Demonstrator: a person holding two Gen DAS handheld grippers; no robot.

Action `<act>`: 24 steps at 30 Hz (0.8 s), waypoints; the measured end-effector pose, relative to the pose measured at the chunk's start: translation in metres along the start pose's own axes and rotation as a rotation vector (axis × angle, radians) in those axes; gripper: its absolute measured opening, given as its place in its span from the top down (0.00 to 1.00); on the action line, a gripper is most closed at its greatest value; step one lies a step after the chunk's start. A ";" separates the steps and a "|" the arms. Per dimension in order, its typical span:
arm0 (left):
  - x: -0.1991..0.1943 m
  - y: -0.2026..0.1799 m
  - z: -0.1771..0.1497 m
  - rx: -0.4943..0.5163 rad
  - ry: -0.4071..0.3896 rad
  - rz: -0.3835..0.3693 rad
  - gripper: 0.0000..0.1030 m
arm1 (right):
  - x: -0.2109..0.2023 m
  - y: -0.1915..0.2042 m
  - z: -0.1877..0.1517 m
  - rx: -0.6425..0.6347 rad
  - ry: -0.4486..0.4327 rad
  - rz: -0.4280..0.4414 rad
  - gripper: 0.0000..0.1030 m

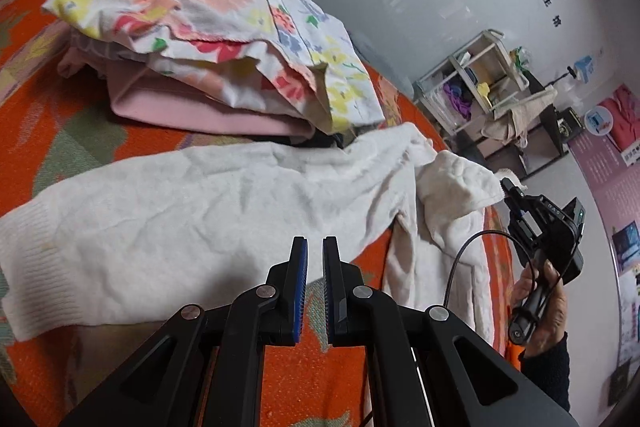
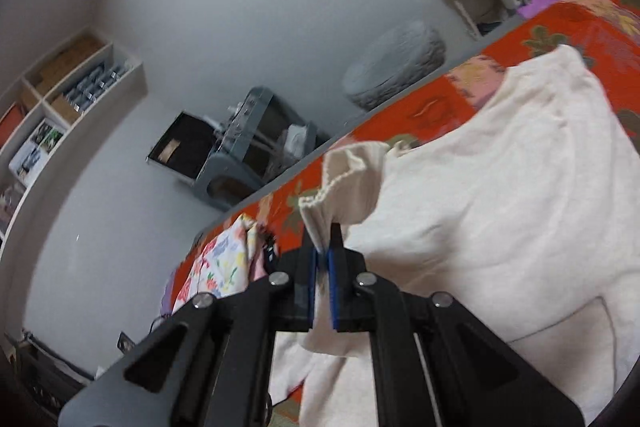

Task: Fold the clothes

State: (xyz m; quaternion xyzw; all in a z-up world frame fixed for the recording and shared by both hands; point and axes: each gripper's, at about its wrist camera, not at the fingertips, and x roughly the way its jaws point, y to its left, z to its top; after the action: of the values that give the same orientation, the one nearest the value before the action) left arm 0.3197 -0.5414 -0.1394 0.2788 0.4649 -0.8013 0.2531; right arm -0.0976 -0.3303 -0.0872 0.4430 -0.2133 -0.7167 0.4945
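Room: grey walls with black lettering, a white shelf rack (image 1: 476, 75) at 2 o'clock in the left view, a grey machine (image 2: 248, 143) on the floor beyond the bed.
Bed: an orange patterned blanket (image 1: 68, 147) fills the lower half of both views.
Sweater: a white knit sweater (image 1: 200, 203) lies spread across the blanket at centre of the left view, body toward 9 o'clock, one sleeve trailing off toward 3 o'clock.
Pile: folded clothes sit just beyond the sweater at 11 o'clock, a floral cloth (image 1: 224, 27) on top of a pink one (image 1: 192, 111).
Right gripper (image 2: 322, 259): clamped tight on the sweater's ribbed cuff, which bunches above the pads; in the left view it holds that sleeve end out past the bed edge at 3 o'clock, with a person's hand (image 1: 540, 299) on its handle.
Left gripper (image 1: 315, 255): jaws drawn together with only a thin gap and nothing between them, hovering over the sweater's lower edge at 6 o'clock.
Cable: a thin black lead (image 1: 472, 247) loops from the right gripper beside the hanging sleeve.
Risk: the cuff grip looks narrow, so a quick pull could slip it free; with nothing pinning the body, dragging the sleeve across may slide the whole sweater or nudge the pile.
In the way: the pile sits close to the far edge, leaving little room to fold toward 12 o'clock.
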 end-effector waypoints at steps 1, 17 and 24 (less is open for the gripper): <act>0.005 -0.004 -0.002 0.006 0.013 -0.004 0.97 | -0.009 -0.015 0.001 0.040 -0.026 -0.012 0.94; 0.075 -0.109 0.021 0.179 0.136 -0.149 0.97 | -0.049 -0.064 0.007 0.089 0.079 -0.375 0.64; 0.144 -0.188 0.020 0.467 0.154 -0.207 0.96 | 0.080 0.050 0.038 -0.633 0.512 -0.129 0.47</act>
State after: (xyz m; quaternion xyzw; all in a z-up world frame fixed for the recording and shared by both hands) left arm 0.0869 -0.4970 -0.1159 0.3407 0.3114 -0.8849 0.0623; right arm -0.1127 -0.4283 -0.0641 0.4453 0.1758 -0.6432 0.5976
